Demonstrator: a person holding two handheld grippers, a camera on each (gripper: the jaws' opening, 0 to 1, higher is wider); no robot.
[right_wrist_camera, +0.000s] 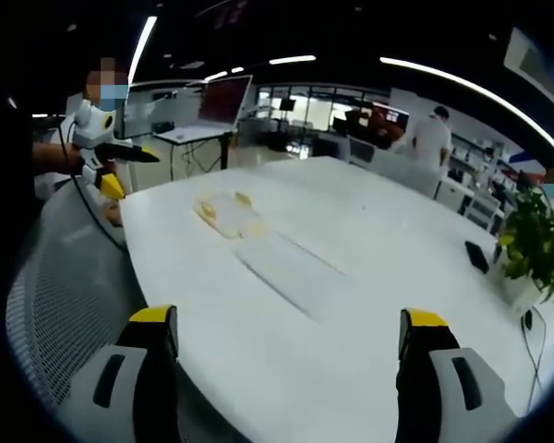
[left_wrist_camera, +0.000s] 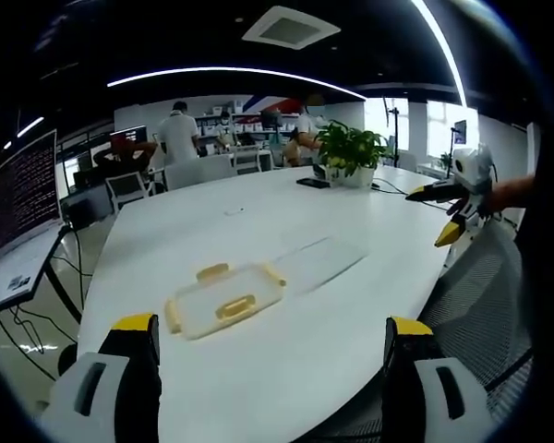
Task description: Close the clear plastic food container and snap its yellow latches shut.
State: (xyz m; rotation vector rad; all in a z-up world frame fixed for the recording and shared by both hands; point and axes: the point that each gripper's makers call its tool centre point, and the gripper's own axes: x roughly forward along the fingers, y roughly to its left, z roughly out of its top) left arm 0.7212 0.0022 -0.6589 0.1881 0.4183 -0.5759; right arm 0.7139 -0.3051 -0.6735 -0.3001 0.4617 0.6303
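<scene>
Left gripper (left_wrist_camera: 270, 355): jaws spread wide, empty, held at the table (left_wrist_camera: 351, 369) edge. Container (left_wrist_camera: 223, 301): flat on the table, just ahead at about 11 o'clock, long axis running 8 to 2 o'clock, yellow latches (left_wrist_camera: 234, 307) on its rim, clear lid (left_wrist_camera: 319, 261) beside it toward 1 o'clock. Right gripper (right_wrist_camera: 291, 355): jaws likewise spread and empty, container (right_wrist_camera: 229, 214) well beyond at 11 o'clock; left judged nearer.

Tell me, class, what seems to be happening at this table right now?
A person holds a gripper in each hand over a white table. A clear plastic food container with yellow latches lies there, a clear lid beside it. Both the left gripper and the right gripper are open, clear of the container. Nothing is gripped; closing has not started. A potted plant stands farther back.
</scene>
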